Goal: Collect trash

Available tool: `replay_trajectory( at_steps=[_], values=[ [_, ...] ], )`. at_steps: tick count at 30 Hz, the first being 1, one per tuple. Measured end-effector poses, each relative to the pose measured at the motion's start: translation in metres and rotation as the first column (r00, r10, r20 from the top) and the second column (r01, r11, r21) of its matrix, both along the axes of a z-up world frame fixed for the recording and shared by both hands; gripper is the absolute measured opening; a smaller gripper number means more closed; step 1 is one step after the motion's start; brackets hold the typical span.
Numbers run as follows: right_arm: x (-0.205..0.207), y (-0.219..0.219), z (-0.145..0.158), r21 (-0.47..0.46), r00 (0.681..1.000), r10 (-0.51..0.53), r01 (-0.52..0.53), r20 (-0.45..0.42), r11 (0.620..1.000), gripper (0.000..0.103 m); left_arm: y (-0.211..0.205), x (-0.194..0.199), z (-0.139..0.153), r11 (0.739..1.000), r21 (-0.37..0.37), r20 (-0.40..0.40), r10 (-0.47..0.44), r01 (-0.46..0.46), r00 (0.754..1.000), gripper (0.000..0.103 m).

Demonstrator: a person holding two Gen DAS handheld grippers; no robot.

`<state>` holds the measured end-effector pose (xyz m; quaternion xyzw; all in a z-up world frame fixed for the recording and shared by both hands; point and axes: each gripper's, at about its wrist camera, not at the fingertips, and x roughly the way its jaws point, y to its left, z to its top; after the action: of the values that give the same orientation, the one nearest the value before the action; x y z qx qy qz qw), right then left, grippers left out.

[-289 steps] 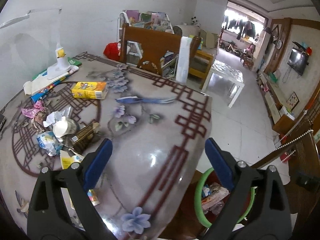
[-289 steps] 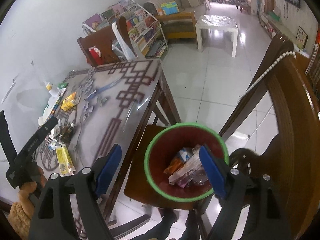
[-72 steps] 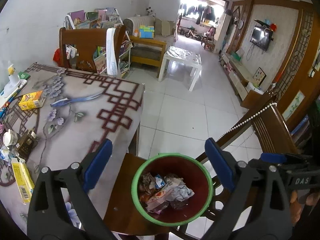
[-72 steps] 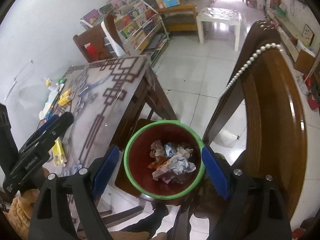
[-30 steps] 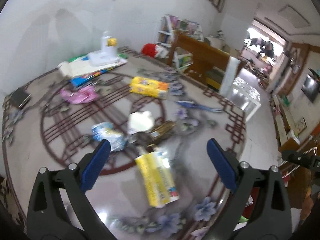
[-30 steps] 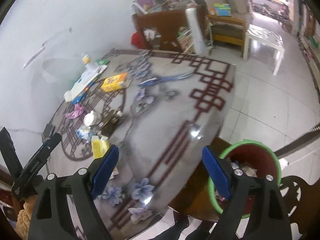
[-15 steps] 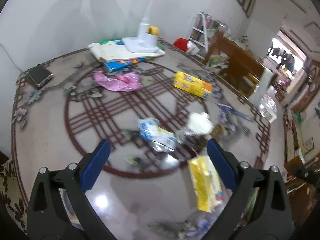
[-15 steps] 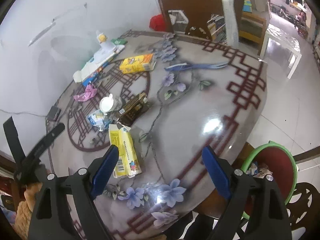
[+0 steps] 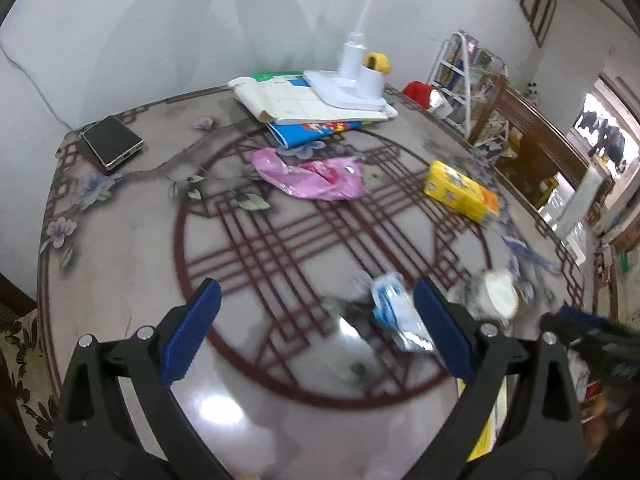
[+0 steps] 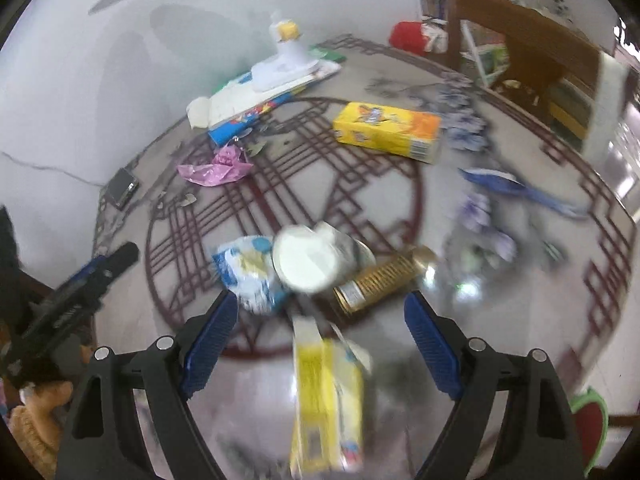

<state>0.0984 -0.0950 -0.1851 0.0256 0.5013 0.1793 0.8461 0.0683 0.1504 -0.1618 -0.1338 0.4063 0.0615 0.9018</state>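
Trash lies on the patterned table (image 9: pixel 132 240). In the right wrist view my right gripper (image 10: pixel 318 342) is open and empty above a flattened yellow carton (image 10: pixel 326 396). Just beyond it lie a white cup (image 10: pixel 306 258), a blue-white wrapper (image 10: pixel 248 270) and a gold can (image 10: pixel 380 280). A pink bag (image 10: pixel 214 168) lies farther left. My left gripper (image 9: pixel 316 330) is open and empty over the table. The blue-white wrapper (image 9: pixel 396 314) lies beside its right finger. The pink bag (image 9: pixel 314 178) lies ahead of it.
A yellow box (image 10: pixel 388 128) lies farther back. A white lamp base (image 9: pixel 350 86) stands on papers and books near the wall. A phone (image 9: pixel 112 142) lies at the far left corner. The green bin rim (image 10: pixel 590 404) shows at the right wrist view's lower right.
Both grippers have swung from the bin back over the table. In the last half second both moved closer to the trash pile. Both stay open.
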Motion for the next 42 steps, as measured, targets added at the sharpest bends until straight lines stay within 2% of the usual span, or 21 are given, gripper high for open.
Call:
replay_trajectory(
  at_steps=[4, 6, 10, 13, 15, 17, 18, 19, 20, 21, 24, 29, 34, 42],
  values=[
    [0.031, 0.022, -0.026, -0.037, 1.000, 0.007, -0.008, -0.017, 0.999, 0.080, 0.015, 0.035, -0.006, 0.999, -0.021, -0.001, 0.040, -0.040, 0.999, 0.095],
    [0.039, 0.027, -0.035, -0.074, 0.999, 0.026, -0.029, -0.037, 0.997, 0.059, 0.020, 0.056, -0.011, 0.997, -0.031, -0.007, 0.066, -0.066, 0.998, 0.095],
    [0.043, 0.021, -0.033, -0.022, 0.997, 0.056, -0.057, -0.044, 0.998, 0.057, 0.032, 0.103, -0.027, 0.990, -0.027, -0.032, 0.139, -0.139, 0.990, 0.095],
    [0.038, 0.013, -0.023, -0.012, 0.997, 0.074, -0.074, -0.010, 0.997, 0.057, 0.040, 0.132, -0.041, 0.981, -0.011, -0.061, 0.191, -0.192, 0.980, 0.095],
    [0.037, 0.009, -0.018, -0.011, 0.998, 0.070, -0.070, -0.004, 0.997, 0.058, 0.047, 0.145, -0.048, 0.973, -0.027, -0.075, 0.227, -0.229, 0.971, 0.094],
    [0.037, 0.003, -0.014, -0.004, 0.998, 0.057, -0.057, -0.002, 0.998, 0.058, 0.055, 0.154, -0.056, 0.961, -0.068, -0.089, 0.260, -0.267, 0.961, 0.080],
    [0.036, 0.000, -0.012, 0.001, 0.999, 0.050, -0.050, 0.001, 0.999, 0.058, 0.058, 0.159, -0.060, 0.959, -0.082, -0.107, 0.261, -0.270, 0.959, 0.066],
    [0.036, -0.004, -0.010, 0.003, 0.999, 0.043, -0.043, 0.004, 0.999, 0.058, 0.059, 0.162, -0.062, 0.959, -0.091, -0.118, 0.258, -0.269, 0.959, 0.047],
    [0.036, -0.006, -0.008, 0.007, 0.999, 0.037, -0.037, 0.007, 0.999, 0.058, 0.060, 0.164, -0.065, 0.959, -0.099, -0.126, 0.252, -0.265, 0.959, 0.036],
    [0.034, -0.010, -0.005, 0.012, 0.999, 0.032, -0.032, 0.012, 0.999, 0.058, 0.060, 0.165, -0.066, 0.960, -0.105, -0.130, 0.246, -0.260, 0.961, 0.030],
    [0.029, -0.020, 0.006, 0.028, 0.999, 0.013, -0.014, 0.035, 1.000, 0.058, 0.057, 0.160, -0.062, 0.966, -0.088, -0.120, 0.233, -0.244, 0.965, 0.028],
    [0.014, -0.042, 0.032, 0.061, 0.995, -0.034, 0.028, 0.096, 0.998, 0.058, 0.035, 0.138, -0.036, 0.989, -0.012, -0.066, 0.150, -0.151, 0.987, 0.026],
    [-0.004, -0.066, 0.051, 0.091, 0.988, -0.082, 0.070, 0.134, 0.993, 0.058, 0.004, 0.104, -0.001, 0.997, 0.020, 0.003, 0.076, -0.076, 0.997, 0.026],
    [-0.045, -0.108, 0.074, 0.116, 0.972, -0.158, 0.139, 0.172, 0.983, 0.058, -0.046, 0.057, 0.056, 0.999, 0.038, 0.108, -0.015, 0.011, 0.994, 0.026]
  ],
)
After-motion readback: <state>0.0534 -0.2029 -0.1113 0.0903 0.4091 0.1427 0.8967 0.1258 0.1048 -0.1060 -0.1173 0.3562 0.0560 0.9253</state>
